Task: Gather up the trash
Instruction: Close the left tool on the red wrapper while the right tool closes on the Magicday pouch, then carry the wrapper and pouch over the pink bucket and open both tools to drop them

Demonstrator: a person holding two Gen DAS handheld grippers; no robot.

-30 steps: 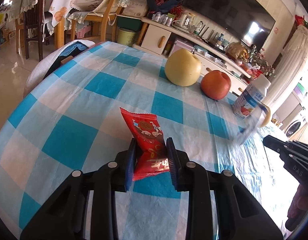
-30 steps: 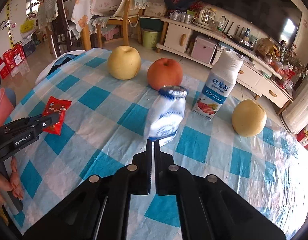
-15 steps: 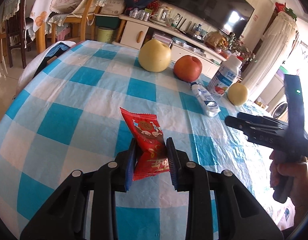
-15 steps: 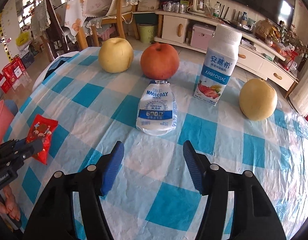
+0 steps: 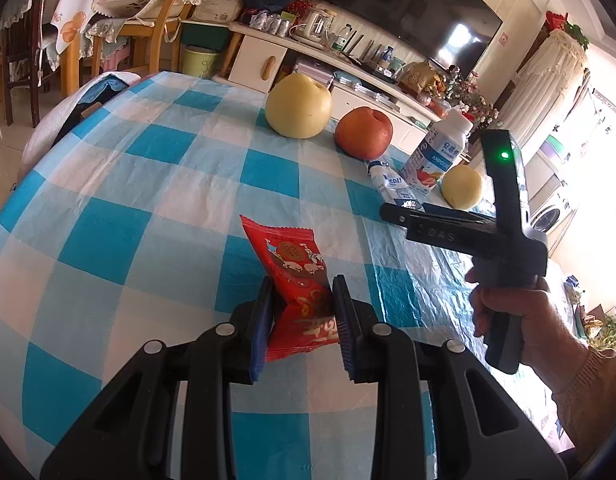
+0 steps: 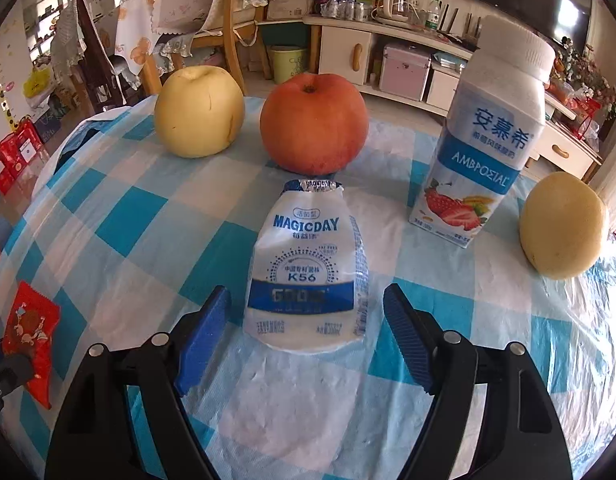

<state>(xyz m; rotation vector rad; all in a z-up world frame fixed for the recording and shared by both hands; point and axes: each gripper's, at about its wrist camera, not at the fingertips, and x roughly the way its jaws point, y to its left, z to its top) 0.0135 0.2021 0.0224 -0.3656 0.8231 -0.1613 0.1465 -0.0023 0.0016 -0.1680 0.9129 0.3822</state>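
Your left gripper (image 5: 301, 316) pinches the red snack wrapper (image 5: 295, 276), its blue pads pressed on the packet's lower half while the top end sticks up and forward over the blue-and-white checked tablecloth (image 5: 147, 184). In the right wrist view the same wrapper shows at the far left edge, held in the dark gripper tip there. The second piece of trash, the crushed white MAGICDAY yogurt bottle (image 6: 308, 272), lies on its side on the cloth with its foil mouth pointing away from you, toward the red apple (image 6: 314, 124) just behind it. Your right gripper (image 6: 308, 336) is spreading its jaws; the bottle's base lies between the blue pads, with a gap on each side, so neither pad touches it. To the left of the apple sits a large yellow pear (image 6: 199, 112). To the right stands an upright Ambrosial yogurt bottle (image 6: 484, 152) with a strawberry on its label, and beyond it, near the table's right edge, a smaller yellow pear (image 6: 564, 226). In the left wrist view your right hand (image 5: 520, 320) grips the handle of the right gripper, whose green light is lit.
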